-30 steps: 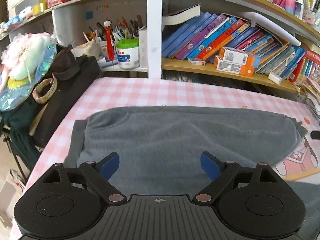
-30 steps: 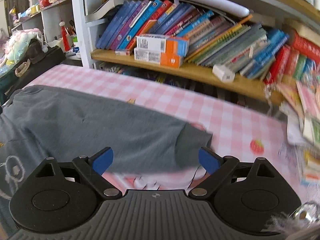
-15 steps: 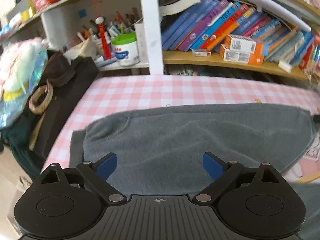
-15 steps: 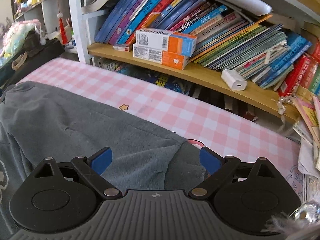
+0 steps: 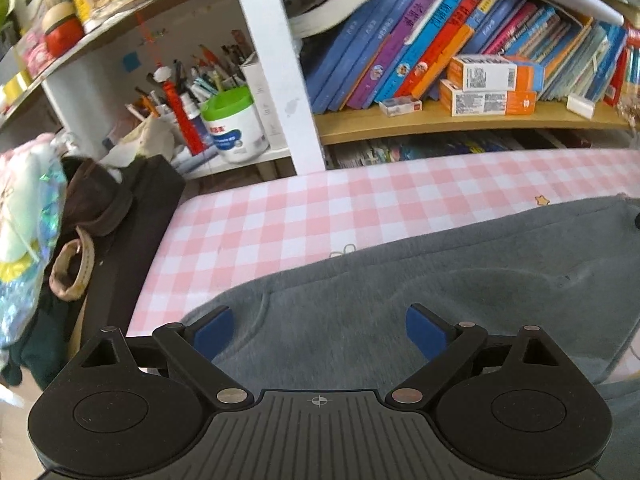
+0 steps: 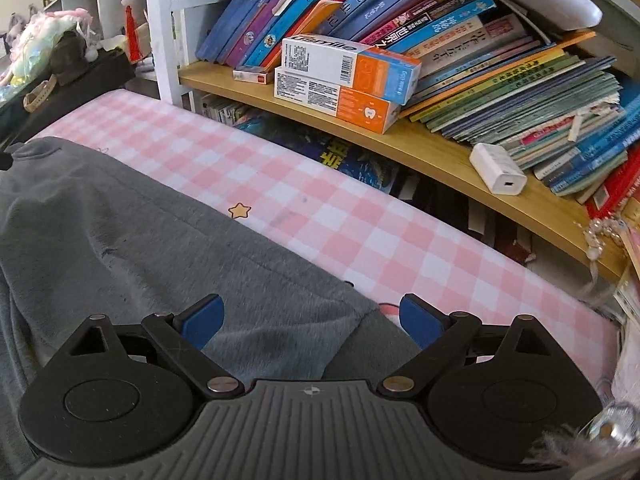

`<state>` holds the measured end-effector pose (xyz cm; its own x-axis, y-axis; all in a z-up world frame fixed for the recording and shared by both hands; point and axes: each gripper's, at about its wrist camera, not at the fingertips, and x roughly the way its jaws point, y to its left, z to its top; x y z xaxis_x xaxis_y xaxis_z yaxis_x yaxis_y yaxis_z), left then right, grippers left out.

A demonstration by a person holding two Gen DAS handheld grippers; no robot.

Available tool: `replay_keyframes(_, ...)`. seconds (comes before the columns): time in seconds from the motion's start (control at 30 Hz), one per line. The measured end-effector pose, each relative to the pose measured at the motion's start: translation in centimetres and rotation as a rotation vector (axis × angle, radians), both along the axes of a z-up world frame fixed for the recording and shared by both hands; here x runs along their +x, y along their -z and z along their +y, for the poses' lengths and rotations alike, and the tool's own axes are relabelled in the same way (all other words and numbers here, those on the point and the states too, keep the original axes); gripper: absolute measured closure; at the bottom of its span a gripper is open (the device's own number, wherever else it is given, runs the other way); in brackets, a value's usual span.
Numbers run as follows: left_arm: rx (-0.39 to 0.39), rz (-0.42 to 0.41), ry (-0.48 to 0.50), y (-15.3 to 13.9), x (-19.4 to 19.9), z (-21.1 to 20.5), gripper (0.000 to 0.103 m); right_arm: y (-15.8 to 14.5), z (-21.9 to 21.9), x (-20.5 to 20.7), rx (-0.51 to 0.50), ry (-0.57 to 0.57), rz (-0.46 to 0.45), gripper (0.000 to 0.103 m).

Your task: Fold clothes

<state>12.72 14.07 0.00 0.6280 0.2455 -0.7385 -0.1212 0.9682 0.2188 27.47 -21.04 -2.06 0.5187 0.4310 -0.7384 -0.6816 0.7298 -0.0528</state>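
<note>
The grey garment [image 5: 420, 292] lies spread flat on the counter [image 5: 304, 216], which wears a pink-and-white checked cloth. My left gripper [image 5: 318, 330] hangs low over the garment's left end, jaws wide apart and holding nothing. My right gripper [image 6: 310, 318] hangs over the right end, where the cuff [image 6: 368, 344] sits between its blue pads, also wide apart and empty. Behind the counter a wooden shelf [image 6: 420, 148] carries leaning books [image 5: 400, 60], two orange-and-white boxes [image 6: 344, 80] and a white charger [image 6: 498, 170]. A green-lidded tub [image 5: 234, 126] stands among pens further left.
</note>
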Motion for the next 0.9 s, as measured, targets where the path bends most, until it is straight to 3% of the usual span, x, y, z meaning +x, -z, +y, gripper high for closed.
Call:
replay_keyframes(0.27,0.031,0.026,0.045,1.4,2.5,0.4,0.008,0.7,0.2,2.1,0.003,-0.019,0.006,0.008)
replay_keyframes(0.37,0.079,-0.021,0.077,1.8,3.1,0.5,0.008,0.9,0.1,2.8,0.002,-0.027,0.002,0.009)
replay_keyframes(0.5,0.104,-0.019,0.098,2.3,4.5,1.1,0.009,1.3,-0.4,4.3,0.009,-0.006,0.008,0.011)
replay_keyframes(0.6,0.085,0.018,0.136,2.7,5.7,1.5,0.009,1.6,-0.7,5.1,0.018,-0.025,0.033,0.019)
replay_keyframes(0.77,0.127,0.038,0.228,3.5,6.7,1.4,0.013,2.1,-0.5,5.4,-0.017,-0.073,0.044,0.041)
replay_keyframes(0.9,0.12,0.098,0.252,4.5,7.8,1.9,0.019,2.5,-0.6,5.6,-0.026,-0.09,0.061,0.044)
